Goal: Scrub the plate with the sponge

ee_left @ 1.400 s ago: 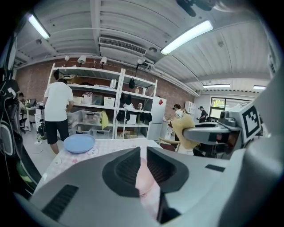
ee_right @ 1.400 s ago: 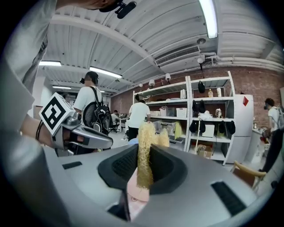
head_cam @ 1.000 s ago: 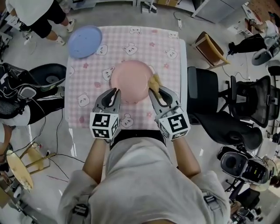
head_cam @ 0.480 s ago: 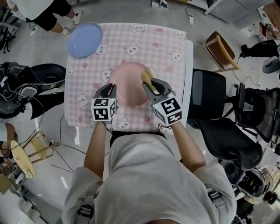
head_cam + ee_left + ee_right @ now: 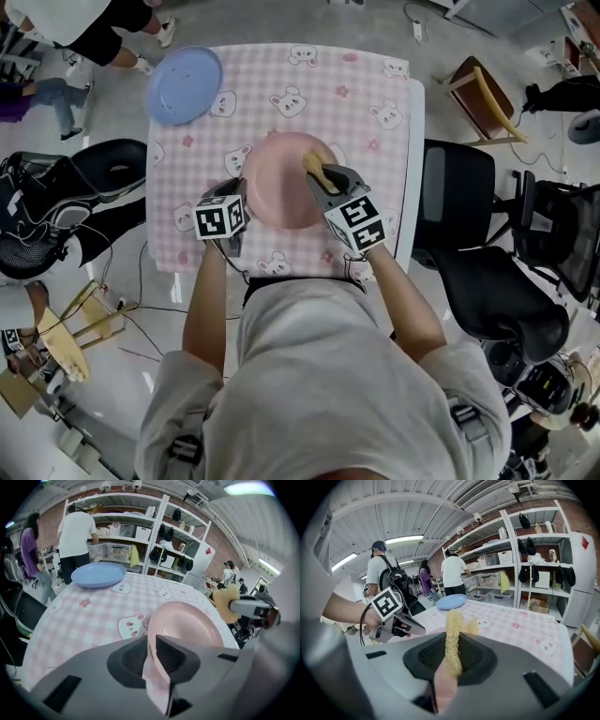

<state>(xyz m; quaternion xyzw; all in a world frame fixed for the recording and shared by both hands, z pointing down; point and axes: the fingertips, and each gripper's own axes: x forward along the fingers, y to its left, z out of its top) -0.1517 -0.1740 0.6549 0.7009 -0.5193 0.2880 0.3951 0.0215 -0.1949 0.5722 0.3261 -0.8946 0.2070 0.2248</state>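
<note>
A pink plate (image 5: 279, 178) is over the middle of the checked table (image 5: 366, 103). My left gripper (image 5: 240, 197) is shut on the plate's left rim. In the left gripper view the plate (image 5: 187, 627) rises away from the jaws, its rim pinched between them at the left gripper (image 5: 151, 641). My right gripper (image 5: 320, 178) is shut on a yellow sponge (image 5: 316, 165) at the right side of the plate's face. The right gripper view shows the sponge (image 5: 453, 634) standing upright in the right gripper (image 5: 451, 644). Whether it touches the plate I cannot tell.
A blue plate (image 5: 184, 72) lies at the table's far left corner. Black office chairs (image 5: 469, 216) stand to the right and another (image 5: 103, 169) to the left. People (image 5: 77, 536) stand by shelves (image 5: 140, 527) beyond the table. Cables lie on the floor at the left.
My right gripper has carried the sponge from the plate's right rim inward over its face. My left gripper has closed in on the plate's left rim.
</note>
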